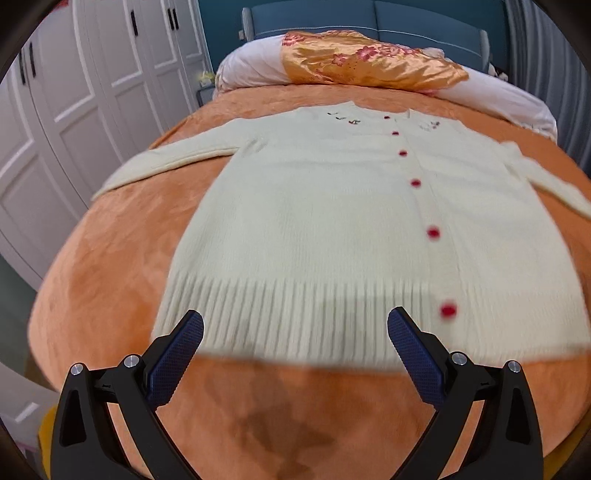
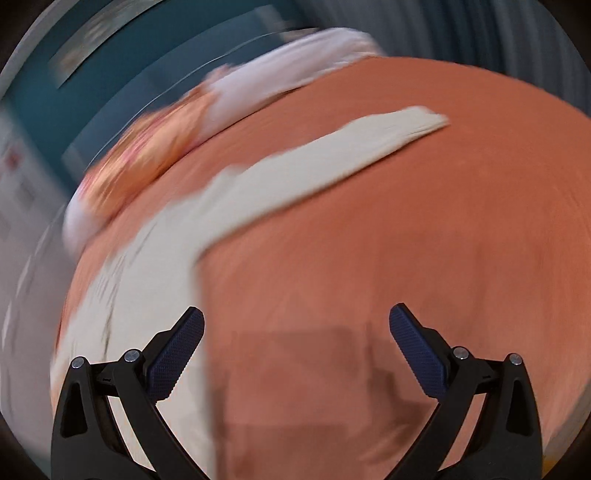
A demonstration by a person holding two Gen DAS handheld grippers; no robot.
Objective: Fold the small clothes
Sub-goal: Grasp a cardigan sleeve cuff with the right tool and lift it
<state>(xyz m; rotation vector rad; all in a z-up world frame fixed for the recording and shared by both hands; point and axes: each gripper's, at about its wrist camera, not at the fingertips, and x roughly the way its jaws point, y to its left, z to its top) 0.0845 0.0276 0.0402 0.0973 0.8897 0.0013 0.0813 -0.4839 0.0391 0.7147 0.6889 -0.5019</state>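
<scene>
Left gripper [image 1: 295, 328]: spread wide, nothing between its blue-padded fingers; it hangs just above the cardigan's ribbed hem at the near edge of the bed.
Right gripper [image 2: 296, 325]: also spread wide and empty, over bare bedspread with the cardigan's side edge just to its left; this view is heavily motion-blurred.
Bedspread [image 1: 110, 280]: orange and plush, covering the whole bed; a darker shadow patch lies below the left gripper.
Cardigan [image 1: 332, 221]: cream knit, laid flat and face up on the bedspread, hem nearest the left wrist camera, neckline farthest.
Buttons [image 1: 433, 233]: a row of red ones runs up the front, right of centre, from hem to collar.
Sleeves: the left-hand sleeve [image 1: 166, 162] stretches out toward the wardrobe side; in the right wrist view the other sleeve [image 2: 332, 158] reaches diagonally away across the bedspread.
Embroidery [image 1: 343, 117]: small dark motifs near the collar, too blurred to read.
Pillows [image 1: 369, 62]: orange satin floral cover over white, at the head of the bed.
Headboard [image 1: 406, 22]: blue, behind the pillows.
Wardrobe [image 1: 92, 74]: white panelled doors, far left.
</scene>
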